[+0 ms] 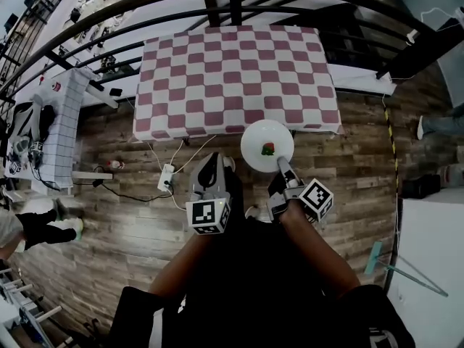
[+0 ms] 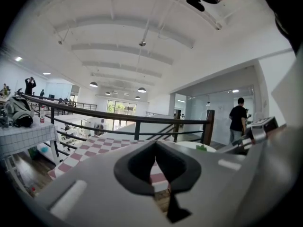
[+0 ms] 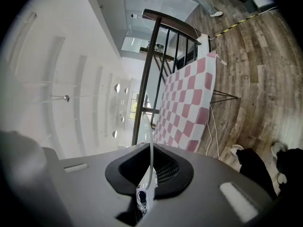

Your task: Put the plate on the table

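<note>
No lettering, number or brand name is showing clearly enough to read in any of the views. The only printed marks are sitting low in the middle of the head view. A black-and-white square marker is facing the camera on the cube of the left gripper. A second marker is facing up on the cube of the right gripper. Both are carrying block patterns, not letters. At the right of that view a yellow-and-black striped tape is running along the floor.
</note>
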